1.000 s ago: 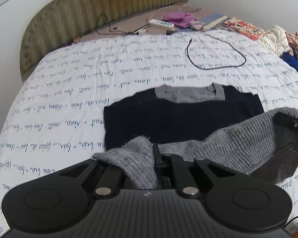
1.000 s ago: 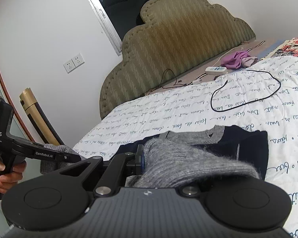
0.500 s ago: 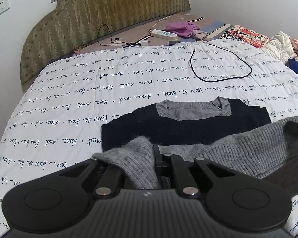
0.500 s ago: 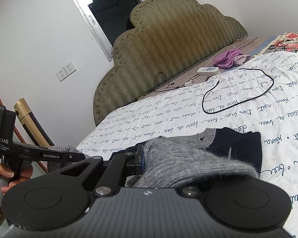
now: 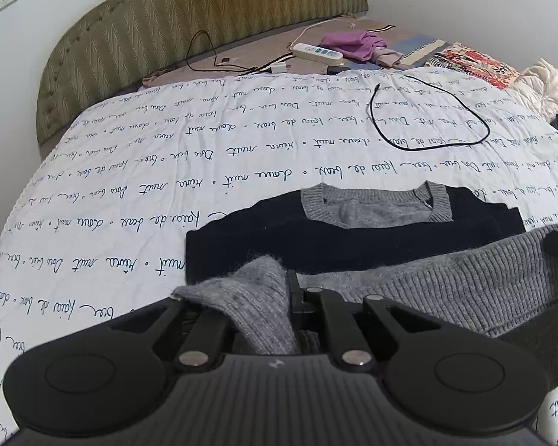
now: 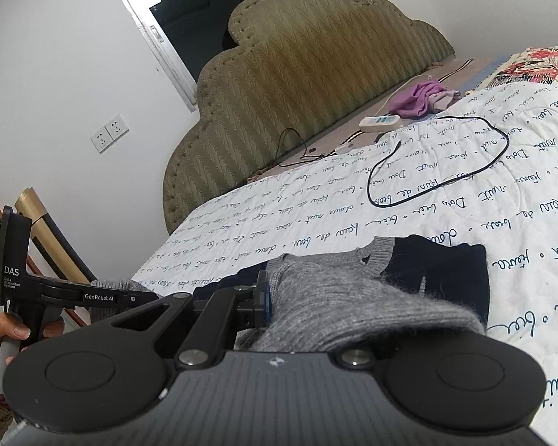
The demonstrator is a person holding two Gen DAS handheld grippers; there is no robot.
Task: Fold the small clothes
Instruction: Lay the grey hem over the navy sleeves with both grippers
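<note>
A small navy sweater (image 5: 316,238) with a grey collar (image 5: 375,204) lies flat on the white quilt (image 5: 167,171). Its grey ribbed hem (image 5: 465,278) is lifted off the bed and stretched between both grippers, hanging over the navy body. My left gripper (image 5: 292,282) is shut on the hem's left corner. My right gripper (image 6: 266,291) is shut on the other corner, and grey knit (image 6: 353,308) drapes over its right finger. The right wrist view also shows the left gripper (image 6: 141,295), held by a hand (image 6: 3,334).
A black cable loop (image 5: 427,119) lies on the quilt beyond the sweater. A power strip (image 5: 316,52) and purple cloth (image 5: 353,42) sit by the green headboard (image 5: 204,18). Piled clothes (image 5: 539,81) crowd the far right.
Both grippers have moved forward towards the collar and slightly down, carrying the grey hem further over the navy body. Both grips are unchanged.
</note>
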